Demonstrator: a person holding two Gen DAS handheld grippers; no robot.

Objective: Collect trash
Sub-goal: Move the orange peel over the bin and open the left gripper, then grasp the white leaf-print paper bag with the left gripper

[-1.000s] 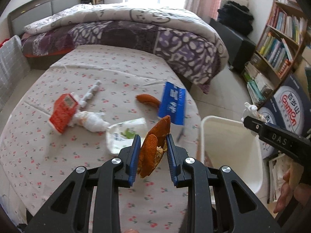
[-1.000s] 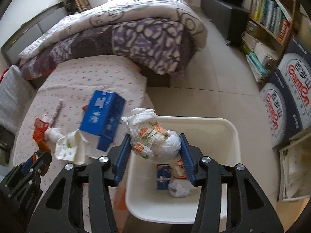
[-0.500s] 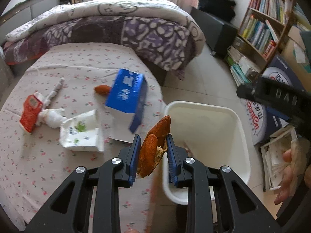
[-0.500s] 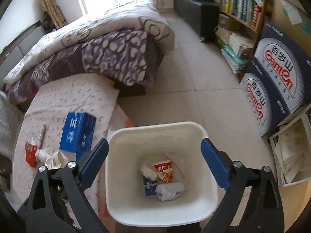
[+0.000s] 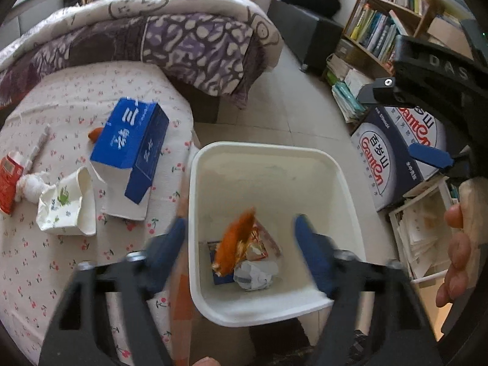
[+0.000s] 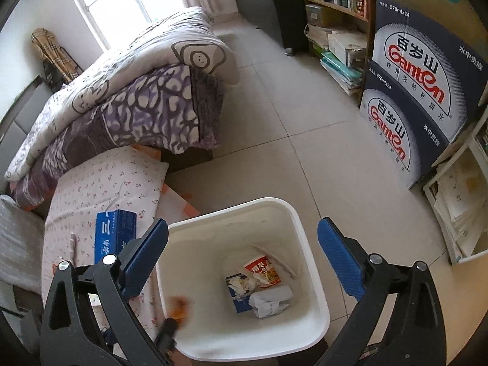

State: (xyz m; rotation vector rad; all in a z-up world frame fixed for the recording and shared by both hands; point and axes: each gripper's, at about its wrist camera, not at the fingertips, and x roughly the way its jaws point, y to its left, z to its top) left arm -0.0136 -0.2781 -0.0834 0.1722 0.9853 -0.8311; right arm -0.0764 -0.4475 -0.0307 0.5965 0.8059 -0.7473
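A white trash bin (image 5: 268, 158) stands on the floor beside a low table with a cherry-print cloth (image 5: 45, 253). My left gripper (image 5: 241, 244) is open above the bin, blurred by motion, and an orange peel (image 5: 235, 241) drops between its jaws into the bin. Crumpled paper (image 5: 256, 274) and wrappers lie at the bottom. My right gripper (image 6: 242, 253) is open and empty above the bin (image 6: 292, 216). On the table lie a blue box (image 5: 131, 146), a white paper cup (image 5: 67, 204), a red carton (image 5: 9, 180) and a white tissue wad (image 5: 30, 186).
A bed with a purple-patterned quilt (image 5: 152, 36) stands behind the table. Stacked water boxes (image 6: 421, 97) and a bookshelf (image 5: 390, 21) are on the right. A small orange scrap (image 5: 96, 132) lies behind the blue box. Tiled floor (image 6: 305, 122) surrounds the bin.
My left gripper moved right over the bin and opened, letting go of the orange peel, which falls in. My right gripper had dropped its wrapper bundle and stays open.
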